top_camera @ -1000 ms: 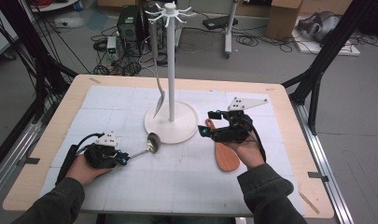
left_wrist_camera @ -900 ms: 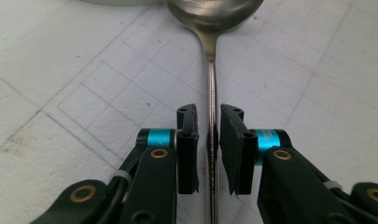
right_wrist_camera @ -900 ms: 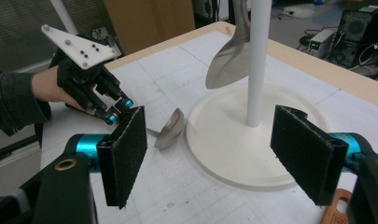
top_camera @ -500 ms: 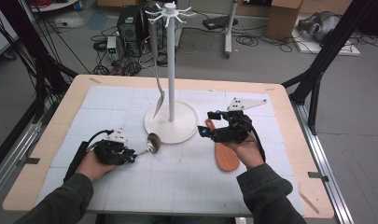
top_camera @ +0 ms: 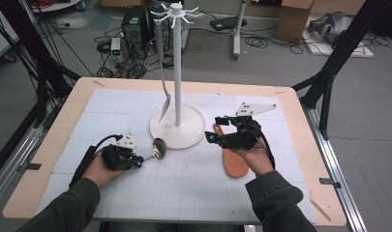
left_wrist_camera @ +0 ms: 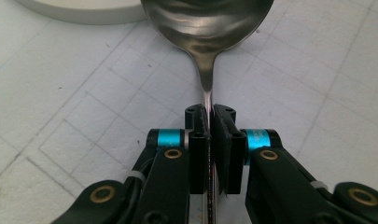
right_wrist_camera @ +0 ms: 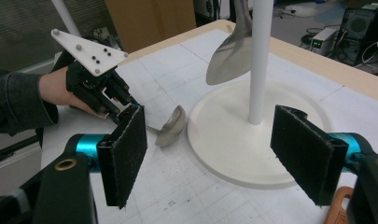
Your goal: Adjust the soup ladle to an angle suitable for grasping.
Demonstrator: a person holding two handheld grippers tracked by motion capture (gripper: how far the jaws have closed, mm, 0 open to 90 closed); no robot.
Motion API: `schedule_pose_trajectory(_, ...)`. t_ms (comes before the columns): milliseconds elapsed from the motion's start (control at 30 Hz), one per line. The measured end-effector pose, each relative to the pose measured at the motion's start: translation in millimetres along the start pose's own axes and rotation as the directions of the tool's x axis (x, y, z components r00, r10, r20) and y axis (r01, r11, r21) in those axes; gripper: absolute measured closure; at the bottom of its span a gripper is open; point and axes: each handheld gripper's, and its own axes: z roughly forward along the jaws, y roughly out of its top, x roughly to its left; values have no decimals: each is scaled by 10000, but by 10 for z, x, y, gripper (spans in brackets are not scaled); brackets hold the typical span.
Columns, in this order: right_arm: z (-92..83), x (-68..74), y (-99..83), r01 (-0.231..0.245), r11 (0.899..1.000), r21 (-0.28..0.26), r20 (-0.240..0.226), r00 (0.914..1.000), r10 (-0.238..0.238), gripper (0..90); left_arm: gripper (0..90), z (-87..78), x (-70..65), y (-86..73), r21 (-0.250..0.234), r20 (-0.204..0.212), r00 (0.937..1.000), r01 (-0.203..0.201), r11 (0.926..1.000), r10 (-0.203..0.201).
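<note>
Left gripper view: spoon (left_wrist_camera: 207, 28) handle clamped in left hand-held gripper (left_wrist_camera: 209, 116).

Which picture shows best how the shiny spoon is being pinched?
The left gripper view: the spoon fills the top, its thin handle clamped between the left gripper's shut jaws. The high view shows the spoon small beside the white stand base. The right gripper view shows its bowl from the side.

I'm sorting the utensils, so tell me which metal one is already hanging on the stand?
The long metal spoon hangs from the white stand. The other spoon is off the hooks, clamped in the left hand-held gripper.
</note>
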Motion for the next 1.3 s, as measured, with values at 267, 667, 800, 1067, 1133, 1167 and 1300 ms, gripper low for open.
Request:
schedule_pose_trajectory(267, -6, -9, 0, -11, 10000, -21, 56, 10000, 11, 265, 845, -35, -38, 62, -193, 116, 9995, -304, 9994, 306)
schedule_pose_trajectory(667, -24, 5, 0, 29, 10000, -30, 55, 10000, -29, 265, 844, -20, -206, 328, -453, 784, 9880, -1295, 9905, 1327)
schedule_pose_trajectory(800, -39, 4, -11, 15, 10000, -55, 40, 10000, -14, 265, 843, 64, -280, 421, -424, 1013, 9805, -1647, 9854, 1682)
schedule_pose_trajectory(1067, -134, -3, -100, -127, 9998, -122, 127, 9998, 129, 265, 843, 262, -419, 559, -297, 1523, 9625, -2226, 9745, 2245)
schedule_pose_trajectory(1133, -155, -8, -126, -153, 9998, -102, 134, 9998, 154, 265, 843, 306, -442, 572, -258, 1660, 9590, -2286, 9732, 2297)
schedule_pose_trajectory(1167, -159, -7, -134, -146, 9998, -96, 177, 9997, 148, 266, 843, 320, -449, 583, -183, 1696, 9566, -2373, 9713, 2369)
schedule_pose_trajectory(1300, -170, -9, -152, -127, 9999, -54, 168, 9998, 128, 265, 843, 380, -494, 620, -255, 1851, 9526, -2410, 9702, 2414)
